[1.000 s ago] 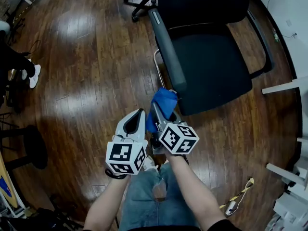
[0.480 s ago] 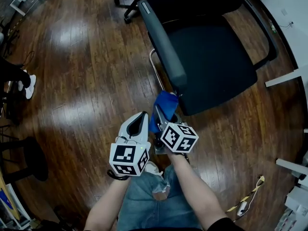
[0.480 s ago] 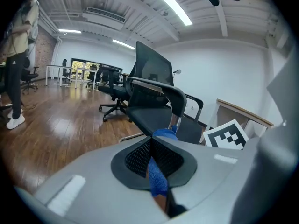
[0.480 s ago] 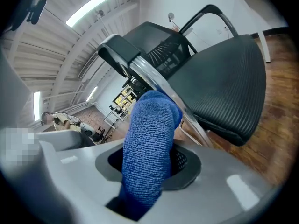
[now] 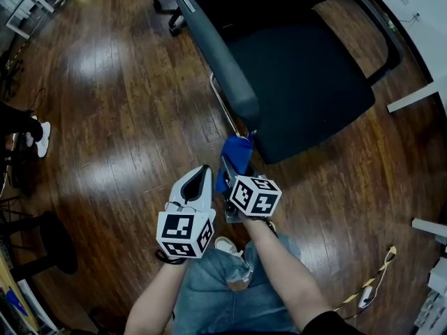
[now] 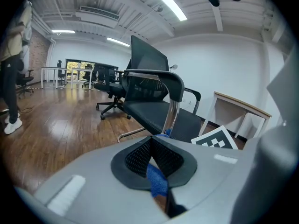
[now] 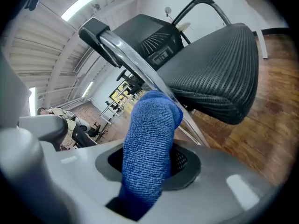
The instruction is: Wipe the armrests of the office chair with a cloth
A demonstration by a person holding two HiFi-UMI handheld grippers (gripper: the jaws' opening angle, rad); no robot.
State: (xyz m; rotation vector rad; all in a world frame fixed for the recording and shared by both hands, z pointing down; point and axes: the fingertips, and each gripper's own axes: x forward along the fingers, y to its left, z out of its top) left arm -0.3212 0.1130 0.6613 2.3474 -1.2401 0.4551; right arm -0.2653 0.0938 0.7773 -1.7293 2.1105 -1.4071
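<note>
A black office chair (image 5: 300, 75) stands ahead on the wood floor. Its near armrest (image 5: 220, 58) runs toward me and its far armrest (image 5: 380, 33) is at the right. My right gripper (image 5: 232, 162) is shut on a blue cloth (image 5: 237, 151), which stands up out of the jaws just below the near armrest's front end, apart from it. In the right gripper view the cloth (image 7: 152, 134) fills the middle, with the armrest (image 7: 100, 34) above it. My left gripper (image 5: 202, 172) is beside the right one, shut and empty, with its pads (image 6: 140, 155) closed together.
A person's legs and white shoes (image 5: 40, 137) are at the far left. A black stool (image 5: 59, 239) stands at the lower left. White furniture (image 5: 415, 100) and a yellow cable (image 5: 363, 292) are at the right. My own knee and shoe (image 5: 227, 246) are below the grippers.
The chair has slid up and left in the head view as the camera shifted. Both grippers keep the same pose and grip, the cloth still just short of the armrest's end.
</note>
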